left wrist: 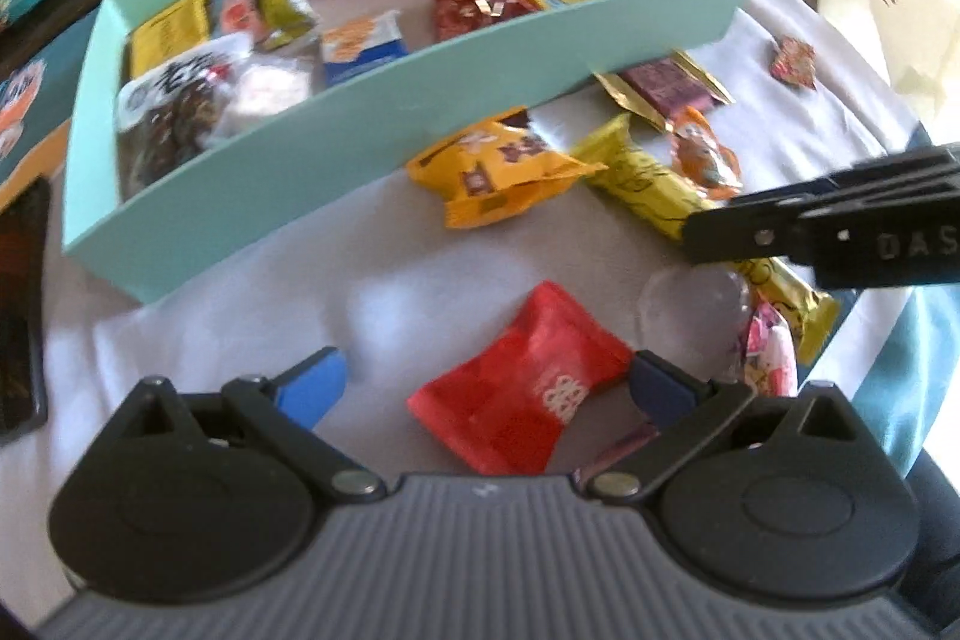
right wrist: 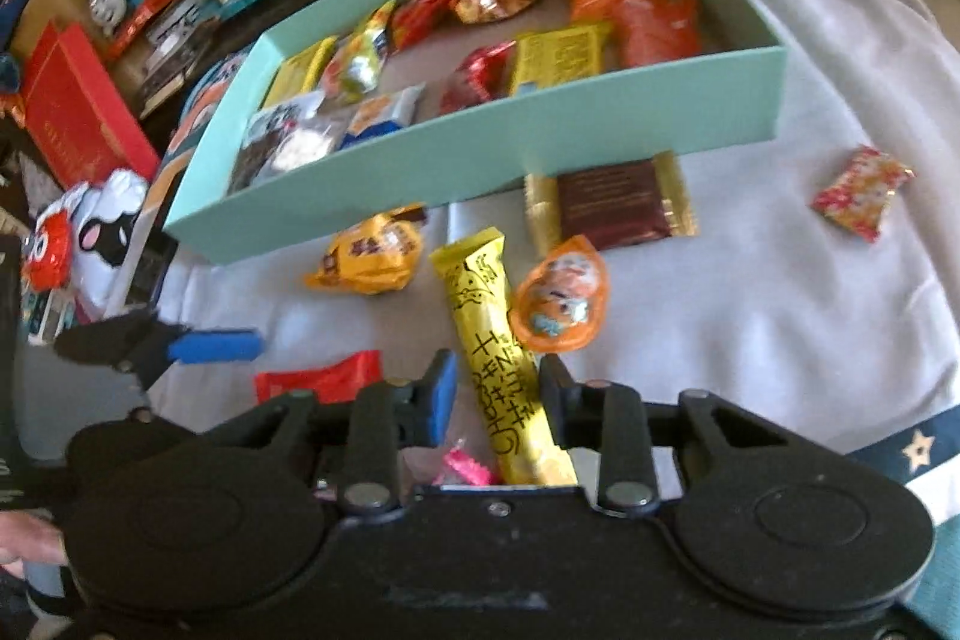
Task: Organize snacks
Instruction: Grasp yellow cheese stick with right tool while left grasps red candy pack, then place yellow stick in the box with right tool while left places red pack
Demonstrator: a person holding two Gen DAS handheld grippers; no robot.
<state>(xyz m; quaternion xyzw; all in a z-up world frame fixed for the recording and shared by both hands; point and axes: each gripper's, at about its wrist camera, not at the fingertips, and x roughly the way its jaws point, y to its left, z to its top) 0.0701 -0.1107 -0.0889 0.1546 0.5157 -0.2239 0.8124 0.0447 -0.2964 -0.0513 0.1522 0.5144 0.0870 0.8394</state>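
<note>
A teal box holds several snack packets; it also shows in the right wrist view. My left gripper is open, its jaws either side of a red packet lying on the white cloth. My right gripper is open around a long yellow bar, not closed on it. The right gripper shows from the side in the left wrist view. The red packet also shows in the right wrist view.
Loose on the cloth: an orange-yellow packet, a round orange packet, a brown-and-gold packet, a small red patterned packet, a pink packet. Toys and boxes clutter the left.
</note>
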